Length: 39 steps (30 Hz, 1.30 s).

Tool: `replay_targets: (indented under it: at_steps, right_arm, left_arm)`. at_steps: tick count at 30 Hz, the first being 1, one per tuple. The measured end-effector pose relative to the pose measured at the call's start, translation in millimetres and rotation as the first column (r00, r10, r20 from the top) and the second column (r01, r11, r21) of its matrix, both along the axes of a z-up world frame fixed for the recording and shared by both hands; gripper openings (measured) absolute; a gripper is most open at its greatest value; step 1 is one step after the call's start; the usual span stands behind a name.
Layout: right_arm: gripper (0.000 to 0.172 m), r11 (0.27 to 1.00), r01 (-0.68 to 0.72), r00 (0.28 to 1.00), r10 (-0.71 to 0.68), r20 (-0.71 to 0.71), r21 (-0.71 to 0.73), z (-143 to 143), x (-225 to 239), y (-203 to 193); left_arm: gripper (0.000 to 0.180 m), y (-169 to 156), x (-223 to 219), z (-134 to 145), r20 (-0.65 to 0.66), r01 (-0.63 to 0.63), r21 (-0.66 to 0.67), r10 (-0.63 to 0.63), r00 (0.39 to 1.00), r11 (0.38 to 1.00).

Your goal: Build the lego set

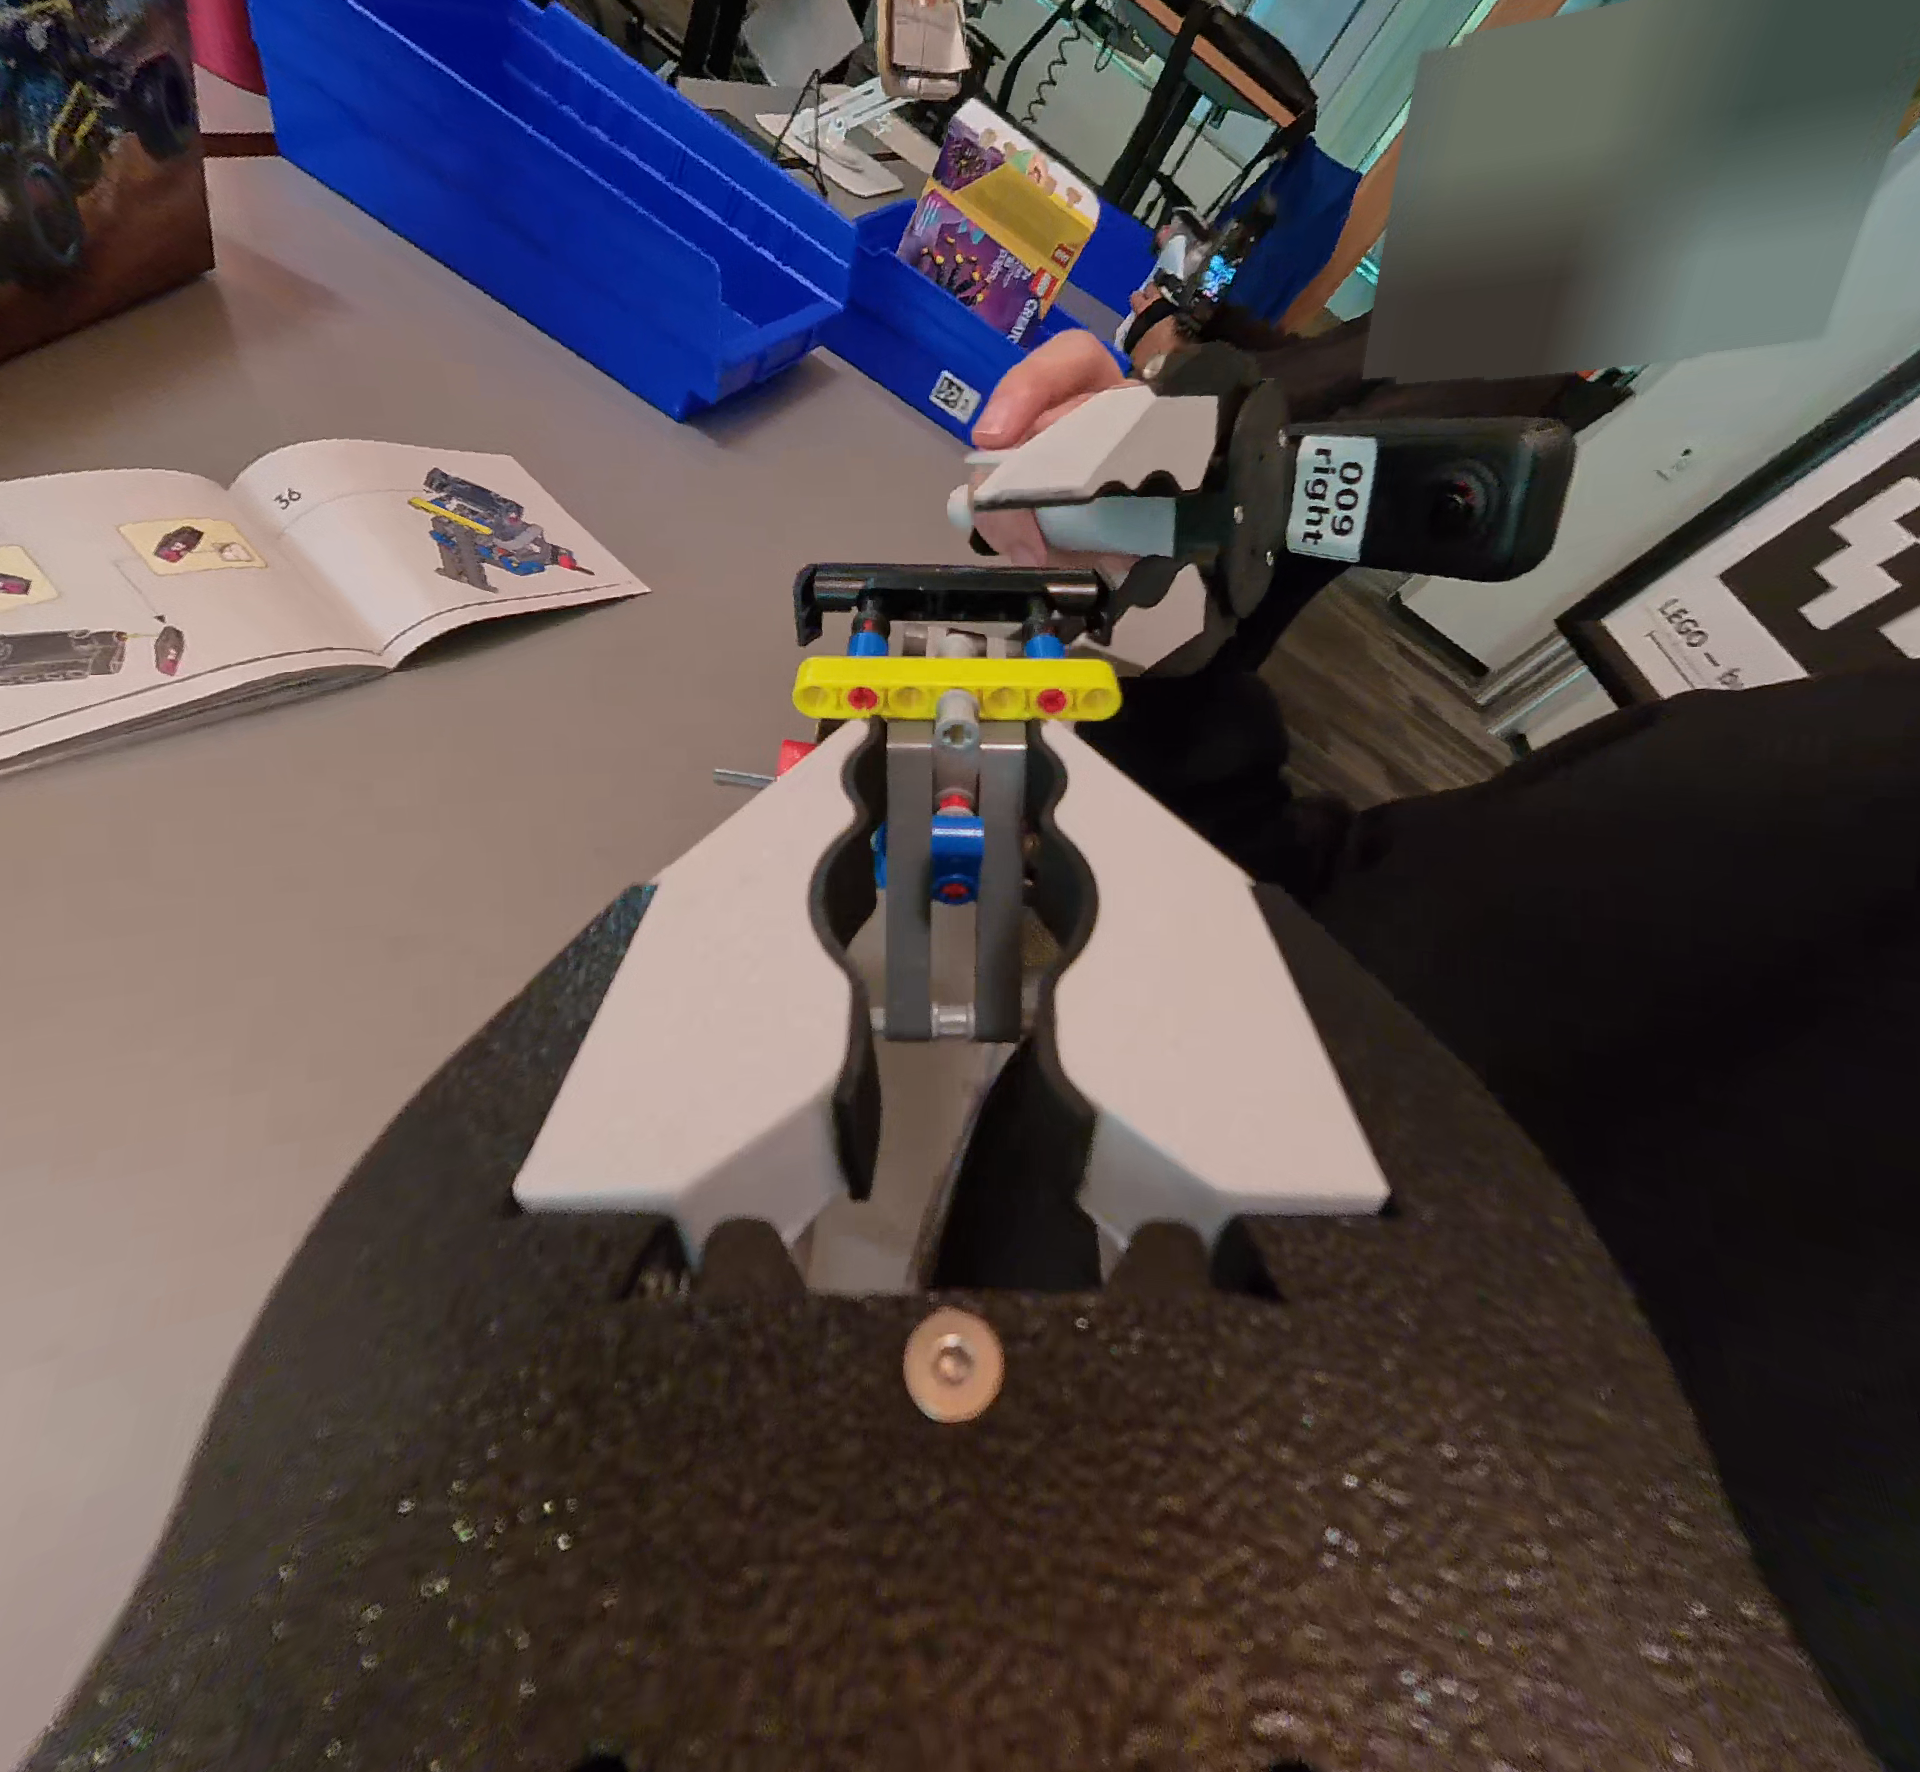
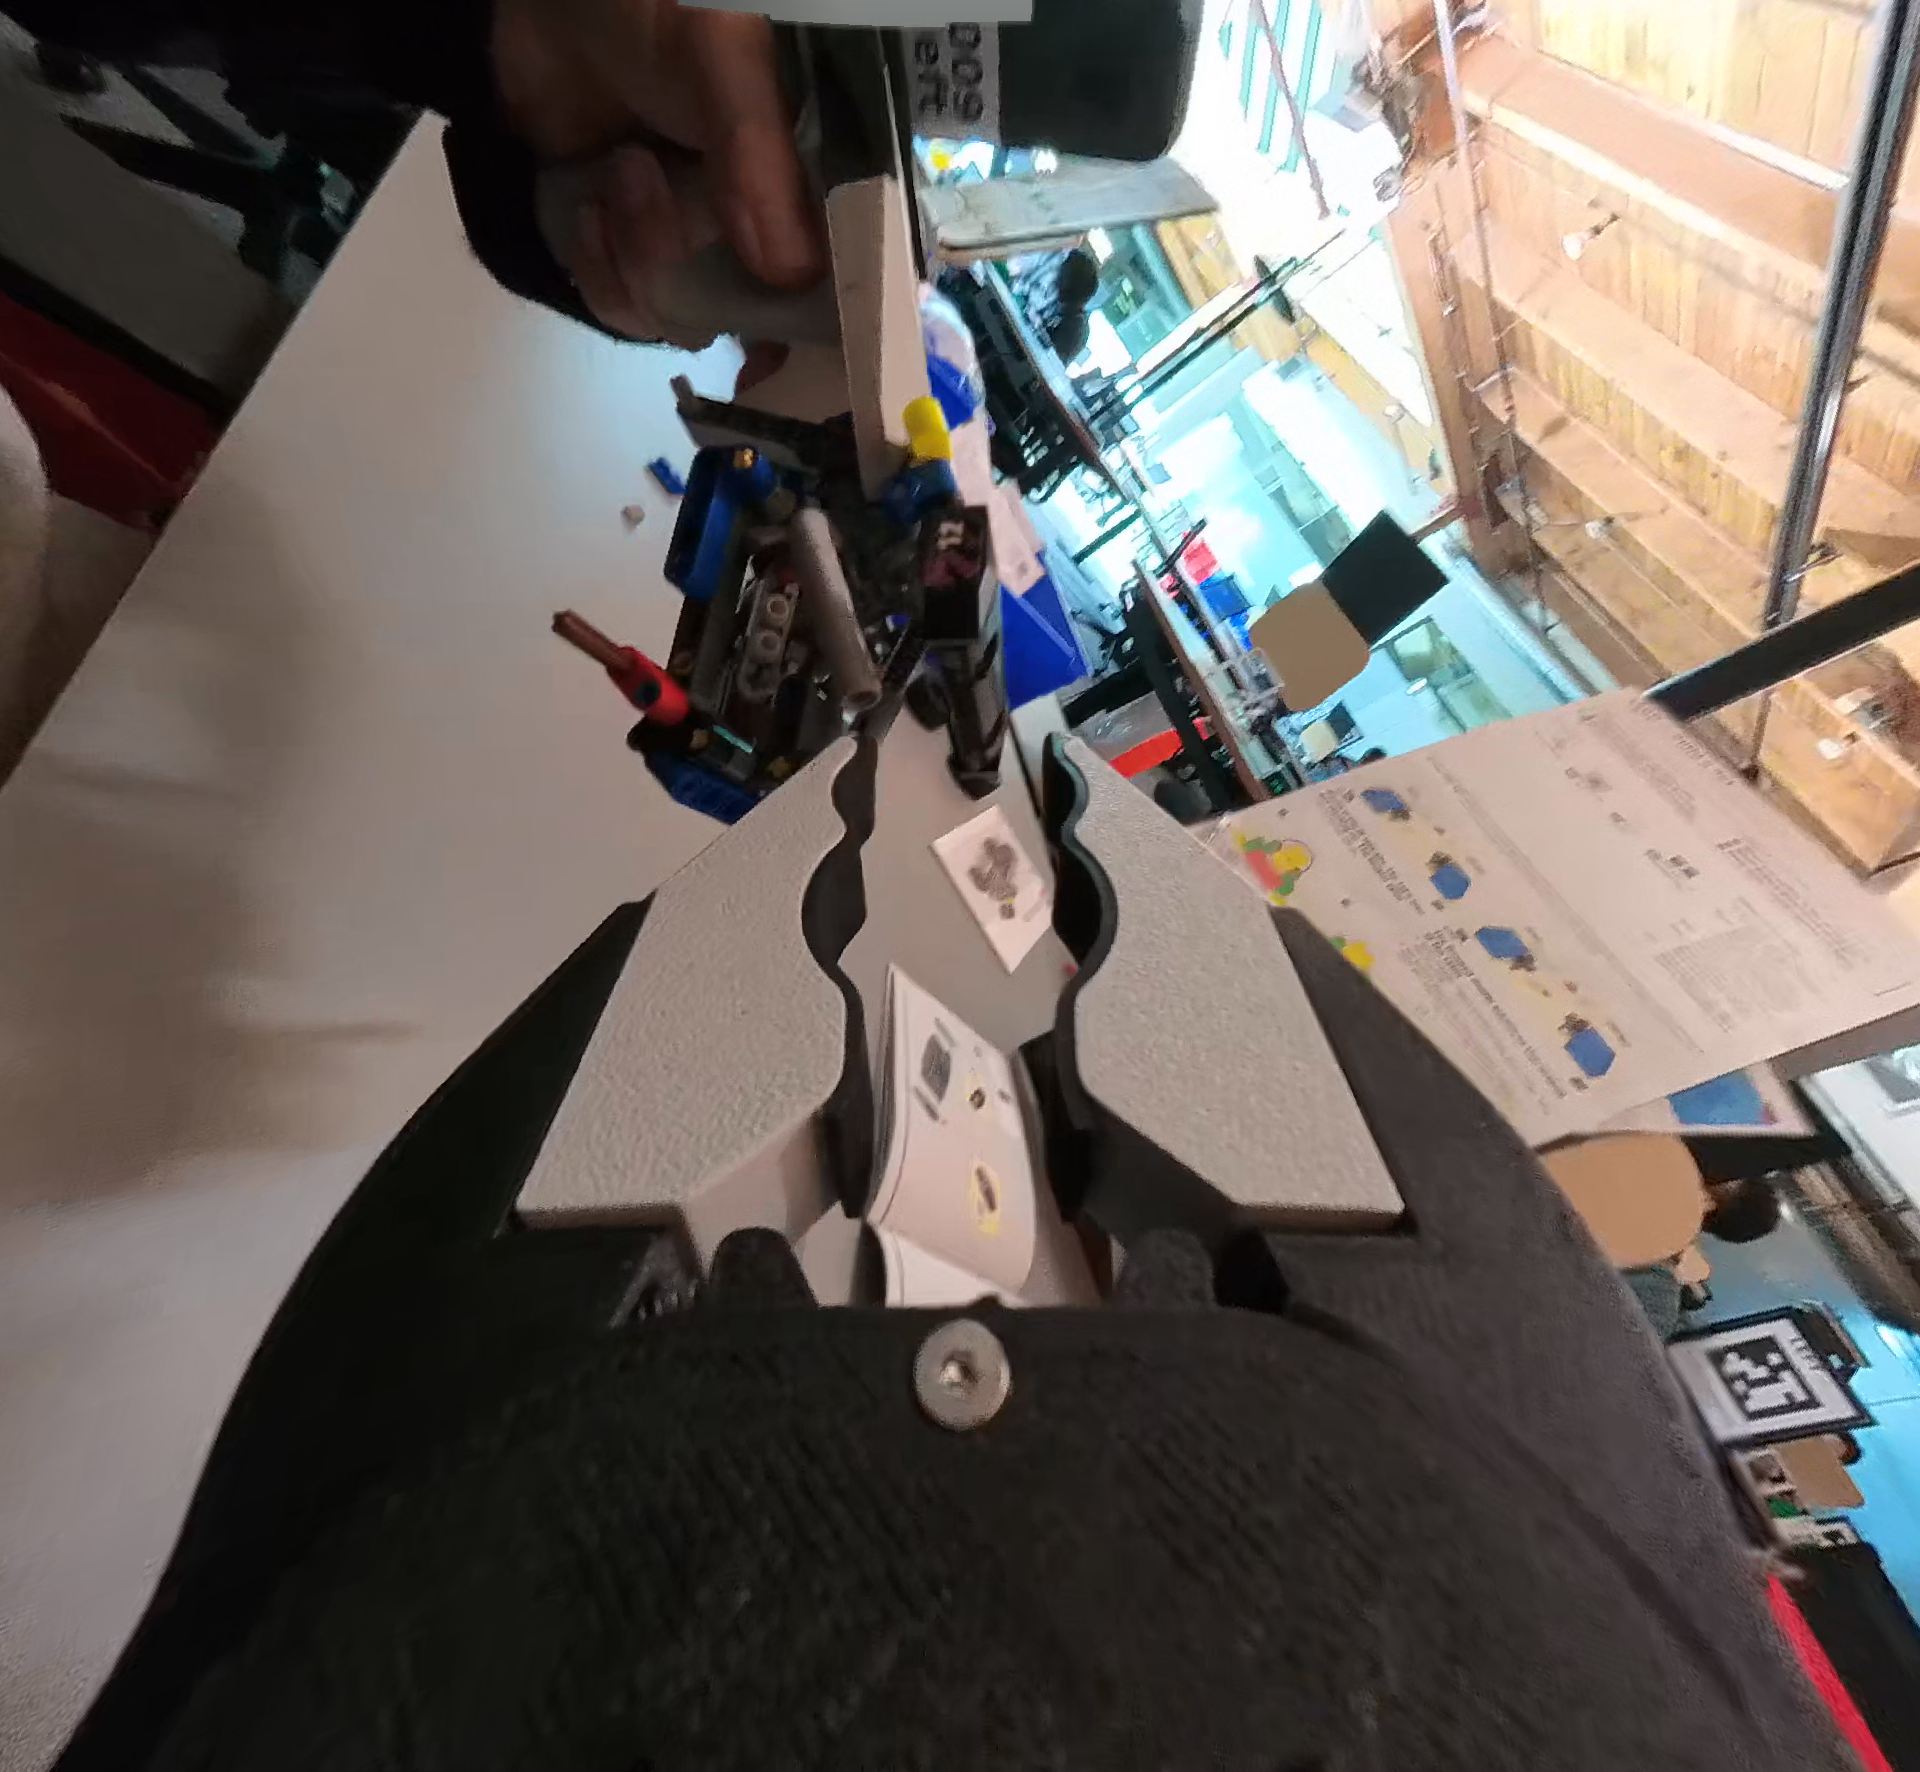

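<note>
My left gripper (image 1: 954, 735) is shut on a brick-built model (image 1: 951, 891). Its pads press on the model's grey frame. A yellow beam (image 1: 956, 696) and a black part (image 1: 951, 595) stick out past the fingertips. In the right wrist view the model (image 2: 769, 621) shows side-on above the table, with a red piece (image 2: 649, 678) sticking out and a left gripper finger (image 2: 862, 351) on it. My right gripper (image 2: 956, 756) is open and empty, just short of the model. It also shows in the left wrist view (image 1: 977, 509), close above the black part.
Two blue bins (image 1: 540, 164) stand at the back, one holding a colourful box (image 1: 997, 236). An open instruction booklet (image 1: 312, 559) lies to the left and a printed box (image 1: 83, 112) at far left. A printed sheet (image 2: 1558, 901) and a small card (image 2: 997, 881) lie on the grey table (image 1: 312, 891). One gripper's finger ends stand about 5 centimeters off the other's.
</note>
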State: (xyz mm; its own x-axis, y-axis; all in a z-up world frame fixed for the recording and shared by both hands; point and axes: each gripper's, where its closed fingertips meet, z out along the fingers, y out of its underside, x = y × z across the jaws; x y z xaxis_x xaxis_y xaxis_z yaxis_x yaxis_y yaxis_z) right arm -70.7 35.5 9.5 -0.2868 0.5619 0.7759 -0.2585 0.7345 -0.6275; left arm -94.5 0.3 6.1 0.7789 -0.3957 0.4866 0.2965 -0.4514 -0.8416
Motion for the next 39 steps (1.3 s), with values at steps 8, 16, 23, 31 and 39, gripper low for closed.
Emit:
replay_targets:
  at_steps: [8,16,23,31,39]
  right_arm:
    - [0.019,0.997,-0.046,0.992,0.051,-0.112,0.055,26,6,-33]
    - [0.009,0.995,-0.082,0.985,0.088,-0.146,0.048,29,8,-38]
    - [0.009,0.987,-0.151,0.975,0.139,-0.173,-0.06,36,13,-35]
    - [0.008,0.99,-0.124,0.984,0.114,-0.134,-0.062,25,7,-26]
    - [0.012,0.995,-0.08,0.997,0.08,0.003,-0.062,-14,-12,-10]
  left_arm:
    - [0.023,-19,18,13,0.044,0.078,0.024,-0.079,0.996,0.997]
    - [0.023,-22,19,23,-0.094,0.005,0.001,-0.005,0.996,1.0]
    - [0.023,-18,24,28,-0.067,0.002,-0.026,-0.004,0.998,1.0]
    - [0.024,-8,17,13,-0.072,0.003,0.032,-0.001,0.997,0.999]
    - [0.024,6,-1,-21,-0.147,-0.008,0.146,0.03,0.989,0.989]
